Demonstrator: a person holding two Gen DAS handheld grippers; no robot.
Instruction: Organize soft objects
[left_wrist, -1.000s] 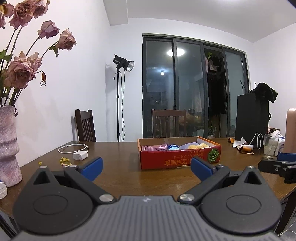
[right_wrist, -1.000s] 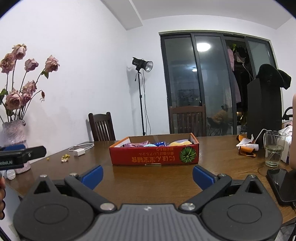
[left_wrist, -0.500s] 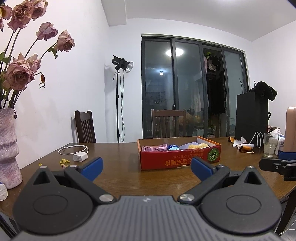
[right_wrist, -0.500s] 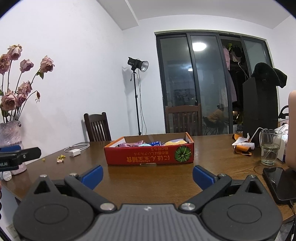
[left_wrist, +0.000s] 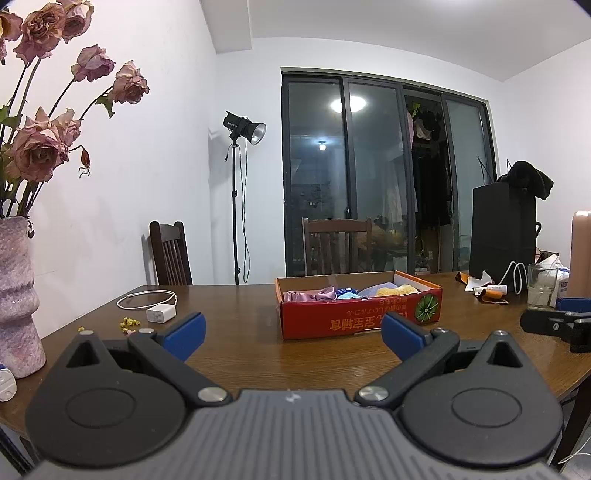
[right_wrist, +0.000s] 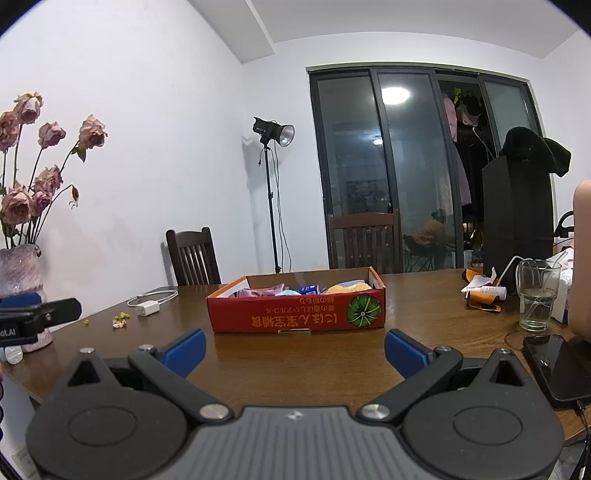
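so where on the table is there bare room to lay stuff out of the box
Bare wood lies between the box and both open hand-held grippers, left and right. A free strip also runs between box and charger. It is crowded at the right edge: glass, phone, wrappers.

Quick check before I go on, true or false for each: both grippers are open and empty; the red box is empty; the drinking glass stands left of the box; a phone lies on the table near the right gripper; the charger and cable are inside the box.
1. Both the left gripper and right gripper are open and empty. True.
2. The red box is empty. False: soft items lie inside.
3. The drinking glass stands left of the box. False: it stands to its right.
4. A phone lies on the table near the right gripper. True.
5. The charger is inside the box. False: it lies on the table, left of it.
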